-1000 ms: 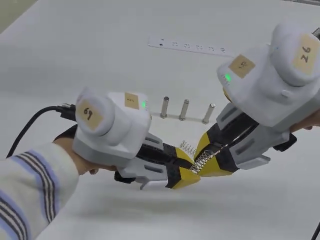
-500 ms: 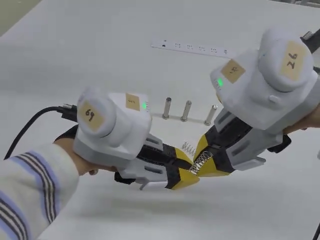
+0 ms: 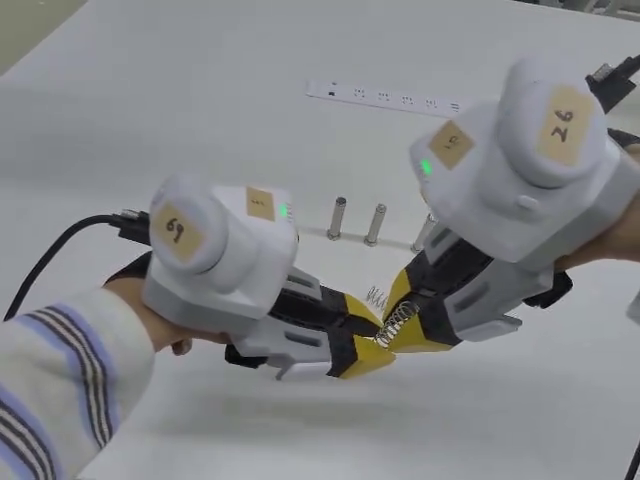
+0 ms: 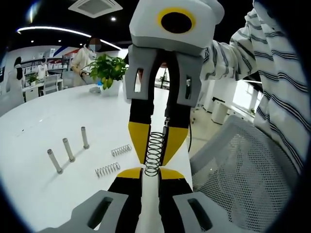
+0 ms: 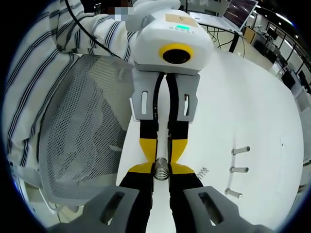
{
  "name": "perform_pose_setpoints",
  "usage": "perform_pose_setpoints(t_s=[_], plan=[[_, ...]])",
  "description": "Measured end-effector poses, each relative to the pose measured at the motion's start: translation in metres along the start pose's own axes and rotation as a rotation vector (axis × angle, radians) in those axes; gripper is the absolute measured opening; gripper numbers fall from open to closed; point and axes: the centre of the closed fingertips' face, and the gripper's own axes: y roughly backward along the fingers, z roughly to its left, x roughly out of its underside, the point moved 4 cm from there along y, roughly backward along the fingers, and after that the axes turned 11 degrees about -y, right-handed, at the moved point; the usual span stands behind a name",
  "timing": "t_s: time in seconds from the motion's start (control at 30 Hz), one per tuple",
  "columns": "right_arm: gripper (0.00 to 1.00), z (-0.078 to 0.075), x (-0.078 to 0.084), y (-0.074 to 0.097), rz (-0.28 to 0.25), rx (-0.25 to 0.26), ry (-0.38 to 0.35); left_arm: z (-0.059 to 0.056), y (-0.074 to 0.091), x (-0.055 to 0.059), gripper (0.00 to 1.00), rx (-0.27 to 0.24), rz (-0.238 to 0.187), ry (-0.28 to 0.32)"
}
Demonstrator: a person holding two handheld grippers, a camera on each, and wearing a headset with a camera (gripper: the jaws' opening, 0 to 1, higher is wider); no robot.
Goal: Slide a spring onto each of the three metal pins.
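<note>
Claw tips meet: left claw [image 4: 151, 171] and right claw [image 5: 162, 167] both pinch one thin coiled steel spring [image 4: 154, 145], held up near the row of three upright metal pins [image 4: 68, 149]. Over the last second that double grip has barely shifted, so the pins remain bare; two loose springs [image 4: 108, 169] lie beside the row.

Bright, even overhead light is washing the white workbench [image 3: 180, 110], casting soft, faint shadows. A ceiling light strip [image 4: 60, 29] is glaring, and fisheye distortion is bending both gripper views' edges.
</note>
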Motion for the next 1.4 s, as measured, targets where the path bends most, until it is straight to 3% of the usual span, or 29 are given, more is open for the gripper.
perform_pose_setpoints(t_s=[0.33,0.63,0.87,1.13,1.4], plan=[[0.08,-0.002,-0.005,-0.002,0.0,-0.005,-0.009,0.002,0.005,0.004,0.06,-0.017,0.0,0.009],[0.08,-0.007,-0.009,0.0,0.001,0.021,-0.013,0.012,0.018,0.017,0.1,-0.081,0.027,0.044],[0.08,-0.006,-0.008,-0.001,0.012,0.02,-0.014,0.02,0.03,0.023,0.25,-0.133,0.022,0.067],[0.08,-0.004,-0.003,-0.002,0.035,0.018,-0.011,0.03,0.04,0.03,0.4,-0.212,0.051,0.082],[0.08,-0.006,0.003,-0.004,0.059,0.018,-0.021,0.035,0.045,0.036,0.44,-0.256,0.077,0.081]])
